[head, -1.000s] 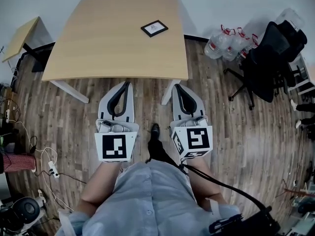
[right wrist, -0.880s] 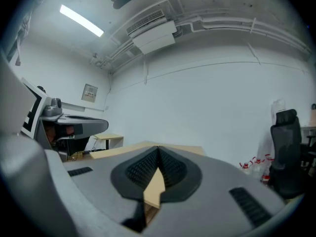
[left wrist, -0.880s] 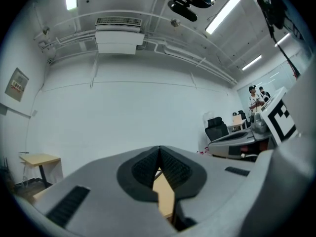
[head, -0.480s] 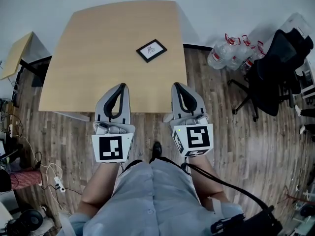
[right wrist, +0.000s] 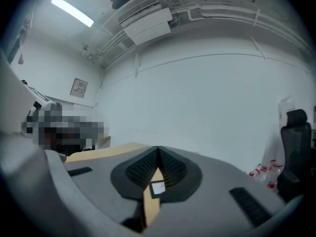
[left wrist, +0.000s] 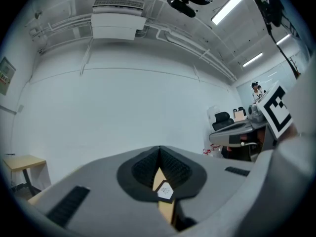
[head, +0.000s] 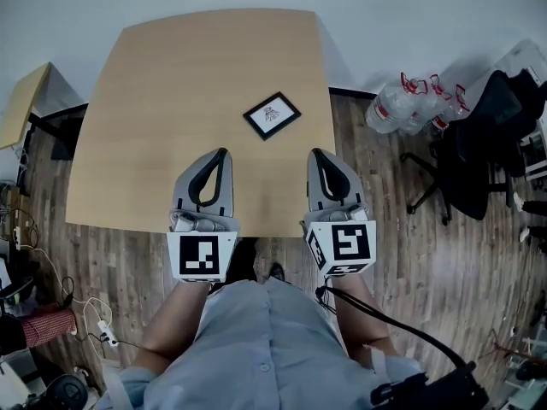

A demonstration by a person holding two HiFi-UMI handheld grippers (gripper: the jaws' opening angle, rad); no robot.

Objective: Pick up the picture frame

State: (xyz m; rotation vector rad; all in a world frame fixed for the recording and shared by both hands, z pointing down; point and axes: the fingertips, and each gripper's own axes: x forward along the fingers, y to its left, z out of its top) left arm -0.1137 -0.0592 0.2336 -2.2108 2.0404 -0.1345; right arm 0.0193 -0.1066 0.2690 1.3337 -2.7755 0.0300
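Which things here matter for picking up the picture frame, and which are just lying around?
For the job: picture frame, the table it lies on, left gripper, right gripper.

Just lying about: water bottles, office chair, side table, floor cables.

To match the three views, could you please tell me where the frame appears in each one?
Head view: frame upper centre, on the table's right half.
Left gripper view: frame small, low centre, in the gap between the jaws.
Right gripper view: frame the same, low centre.
Shared landmark: the tan table, under it in all three.
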